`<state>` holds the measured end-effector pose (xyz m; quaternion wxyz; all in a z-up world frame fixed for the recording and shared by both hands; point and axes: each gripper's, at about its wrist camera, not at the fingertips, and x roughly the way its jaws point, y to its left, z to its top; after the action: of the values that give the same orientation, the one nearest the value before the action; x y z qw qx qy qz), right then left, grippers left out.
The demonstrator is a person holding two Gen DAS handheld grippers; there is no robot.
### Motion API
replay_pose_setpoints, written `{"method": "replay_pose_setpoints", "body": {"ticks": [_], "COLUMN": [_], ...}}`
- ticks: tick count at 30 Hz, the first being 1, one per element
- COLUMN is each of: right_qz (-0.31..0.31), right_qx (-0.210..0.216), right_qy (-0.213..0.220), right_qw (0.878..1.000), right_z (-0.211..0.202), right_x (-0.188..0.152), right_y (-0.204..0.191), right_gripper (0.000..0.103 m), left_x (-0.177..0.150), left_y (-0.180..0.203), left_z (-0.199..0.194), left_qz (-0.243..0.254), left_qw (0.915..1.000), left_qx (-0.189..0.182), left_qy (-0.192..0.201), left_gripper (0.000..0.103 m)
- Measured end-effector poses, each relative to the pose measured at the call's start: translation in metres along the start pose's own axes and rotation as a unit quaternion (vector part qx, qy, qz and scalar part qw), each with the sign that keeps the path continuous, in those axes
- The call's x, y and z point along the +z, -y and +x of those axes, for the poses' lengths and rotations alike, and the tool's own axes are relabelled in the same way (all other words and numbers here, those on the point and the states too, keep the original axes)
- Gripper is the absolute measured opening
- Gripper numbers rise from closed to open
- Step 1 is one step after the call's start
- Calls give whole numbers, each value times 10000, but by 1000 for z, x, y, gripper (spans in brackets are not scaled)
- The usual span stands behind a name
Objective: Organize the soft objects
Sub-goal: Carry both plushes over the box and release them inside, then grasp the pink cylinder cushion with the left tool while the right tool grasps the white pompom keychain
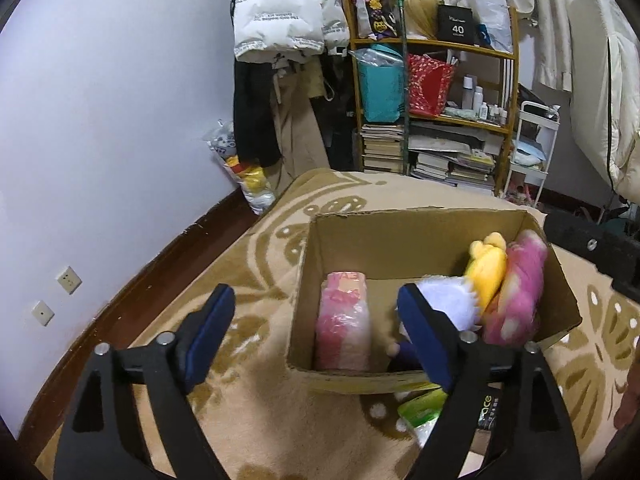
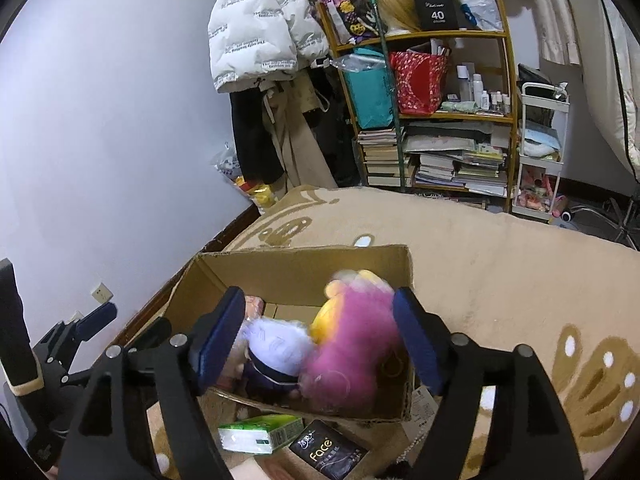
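- The box (image 1: 424, 236) sits open on the beige patterned rug (image 1: 256, 412), with soft things inside it.
- In the box: a pink pack (image 1: 343, 324) stands by the left wall; a white-and-navy plush (image 1: 452, 304) lies in the middle; a yellow plush (image 1: 486, 272) and a pink plush (image 1: 516, 292) lean against the right wall, touching each other.
- The left gripper (image 1: 316, 316) is spread wide and holds nothing; its right finger lies in front of the white plush, its left finger over the rug beside the box.
- The right gripper (image 2: 320, 320) is also spread wide over the box, holding nothing; the pink plush (image 2: 352, 352) shows blurred between its fingers, and I cannot tell whether a finger touches it.
- Outside the box, just beside its near wall, lie a green tissue pack (image 2: 260, 434) and a black "face" pack (image 2: 324, 452).
- A shelf (image 1: 436, 92) of books and bags stands beyond the rug, with a white jacket (image 1: 280, 12) hanging beside it.
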<state>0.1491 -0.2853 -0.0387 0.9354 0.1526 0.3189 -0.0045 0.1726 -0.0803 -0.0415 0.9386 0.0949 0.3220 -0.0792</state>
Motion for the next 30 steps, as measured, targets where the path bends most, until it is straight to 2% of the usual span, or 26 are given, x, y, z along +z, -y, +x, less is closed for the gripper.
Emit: {"method": "replay_pose_setpoints", "body": {"ticks": [2,7,21,30], "right_qz": [44,85,348,472], "right_qx": [-3,-105,-126,-329], "right_qy": [14,75,-124,-296], "right_qw": [10000,9999,9992,9979], "right_z": [-4,-21,-62,-75], "right_x": [1,1,-19,-33], "right_y": [1,3,2,4], "right_gripper": [93,103,103,103], "left_x": [0,-1,-15,-34], "left_y": [-3,-10,-25,-22], "left_z": [-5,-17,-59,-76], "left_qz": [-38,-117,-328,-404], "left_qw": [10000,9998,9986,9973], "left_qx": [32,66,16,-161], "left_qy": [-36,-122,-413,-589], "left_gripper": [94,96,98,98]}}
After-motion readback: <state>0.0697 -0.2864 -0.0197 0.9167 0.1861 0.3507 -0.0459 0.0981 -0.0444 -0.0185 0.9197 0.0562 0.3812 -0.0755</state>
